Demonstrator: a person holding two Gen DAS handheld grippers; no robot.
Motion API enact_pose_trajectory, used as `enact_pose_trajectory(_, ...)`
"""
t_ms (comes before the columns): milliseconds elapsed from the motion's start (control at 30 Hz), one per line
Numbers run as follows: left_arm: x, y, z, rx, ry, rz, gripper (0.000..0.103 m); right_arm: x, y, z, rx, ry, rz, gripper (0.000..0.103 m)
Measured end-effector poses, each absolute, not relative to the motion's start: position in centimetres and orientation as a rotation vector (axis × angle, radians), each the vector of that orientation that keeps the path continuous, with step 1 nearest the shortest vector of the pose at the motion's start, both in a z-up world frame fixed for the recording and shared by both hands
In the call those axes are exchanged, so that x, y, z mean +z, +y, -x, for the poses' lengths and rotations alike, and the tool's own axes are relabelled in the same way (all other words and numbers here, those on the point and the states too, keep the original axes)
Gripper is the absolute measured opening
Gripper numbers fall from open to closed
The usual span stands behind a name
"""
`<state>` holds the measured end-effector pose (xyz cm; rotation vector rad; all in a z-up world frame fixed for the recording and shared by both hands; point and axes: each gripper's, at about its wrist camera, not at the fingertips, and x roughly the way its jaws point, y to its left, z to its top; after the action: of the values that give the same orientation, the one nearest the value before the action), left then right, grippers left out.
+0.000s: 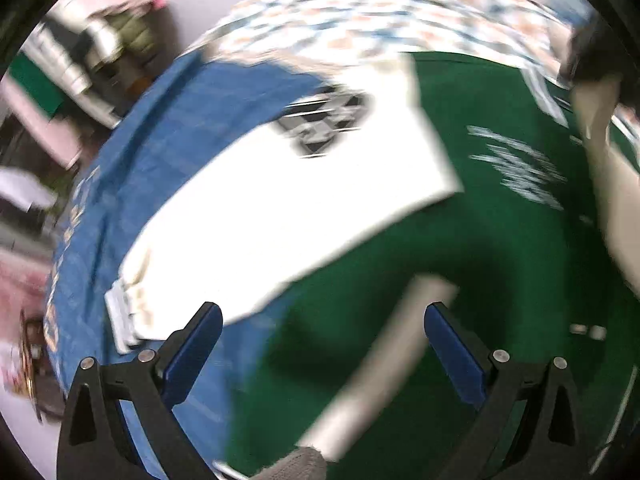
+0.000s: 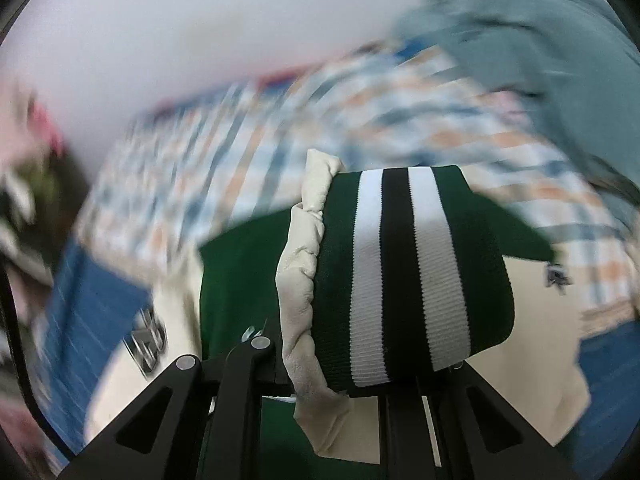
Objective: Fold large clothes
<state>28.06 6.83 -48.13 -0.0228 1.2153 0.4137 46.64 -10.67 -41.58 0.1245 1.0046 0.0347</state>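
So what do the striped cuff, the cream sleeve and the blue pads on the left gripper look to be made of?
Striped cuff: rib-knit fabric, matte; fine ridges run across its green, white and black bands. Cream sleeve: probably leather or faux leather; smooth, faintly pebbled, puckered where it joins the cuff. Blue pads: smooth and slightly glossy, maybe plastic or rubber; blur leaves it open.

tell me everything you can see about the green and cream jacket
The jacket is a varsity style: dark green cloth body with blurred white lettering, and cream sleeves that look like leather, one carrying a black and white patch. It lies spread on a blue cover over a checked sheet. One ribbed knit cuff, green with white and black stripes, is bunched up with its cream sleeve end in the right gripper, which is shut on it. The left gripper is open above the body.
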Motion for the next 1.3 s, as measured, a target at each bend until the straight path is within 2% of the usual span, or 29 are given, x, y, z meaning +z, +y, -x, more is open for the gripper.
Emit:
enact_pose_trajectory(133,-49.7,13.8,-25.9,0.520,1.248,0.071,0.103,-50.7,-1.2,-46.5,0.066,1.115,0.088,0.016)
enact_pose_trajectory(233,-51.1,17.8,-24.1,0.583,1.287,0.124,0.103,-54.9,2.0,-46.0,0.059,1.179,0.170,0.017)
enact_pose_trajectory(300,-51.7,20.3,-22.5,0.616,1.312,0.224,0.103,-55.1,2.2,-45.5,0.060,1.199,0.210,0.024)
enact_pose_trajectory(367,-51.9,22.2,-20.7,0.617,1.311,0.348,0.103,-54.0,2.1,-44.9,0.129,1.229,0.157,0.044)
enact_pose_trajectory(500,-53.2,25.4,-17.4,0.596,1.309,0.670,0.102,-48.6,-2.9,-41.3,0.255,1.235,-0.136,0.067)
enact_pose_trajectory(633,-56.6,27.8,-17.8,0.535,1.272,0.998,0.102,-45.5,-7.3,-36.7,0.259,1.230,-0.252,0.067)
enact_pose_trajectory(700,-57.3,28.3,-19.3,0.545,1.225,1.056,0.102,-45.7,-8.7,-35.0,0.223,1.251,-0.266,0.067)
enact_pose_trajectory(733,-57.6,29.0,-20.5,0.572,1.189,1.048,0.096,-46.0,-9.3,-34.6,0.214,1.265,-0.274,0.067)
enact_pose_trajectory(767,-57.6,29.6,-21.6,0.598,1.167,1.025,0.078,-46.6,-10.0,-33.9,0.194,1.281,-0.292,0.067)
enact_pose_trajectory(800,-57.5,30.0,-22.6,0.627,1.156,0.995,0.069,-46.9,-10.5,-34.2,0.180,1.295,-0.311,0.067)
enact_pose_trajectory(833,-57.5,31.1,-24.2,0.669,1.148,0.950,0.050,-47.7,-11.0,-33.8,0.169,1.310,-0.340,0.067)
enact_pose_trajectory(867,-57.3,31.9,-25.2,0.682,1.132,0.915,0.022,-47.7,-11.4,-33.9,0.163,1.314,-0.358,0.066)
enact_pose_trajectory(900,-57.0,32.8,-26.2,0.698,1.118,0.870,0.021,-47.8,-11.6,-34.1,0.160,1.307,-0.374,0.064)
enact_pose_trajectory(967,-55.6,35.5,-28.3,0.723,1.070,0.787,0.016,-47.8,-11.2,-34.7,0.178,1.286,-0.385,0.051)
enact_pose_trajectory(1100,-51.2,40.3,-32.9,0.696,0.969,0.634,0.015,-48.6,-8.7,-38.0,0.223,1.270,-0.448,0.046)
enact_pose_trajectory(1167,-49.3,41.7,-34.8,0.664,0.936,0.579,0.014,-49.9,-6.8,-40.5,0.240,1.277,-0.497,0.038)
enact_pose_trajectory(1300,-45.2,41.6,-36.6,0.617,0.883,0.461,0.014,-54.2,-1.8,-45.0,0.231,1.369,-0.494,0.035)
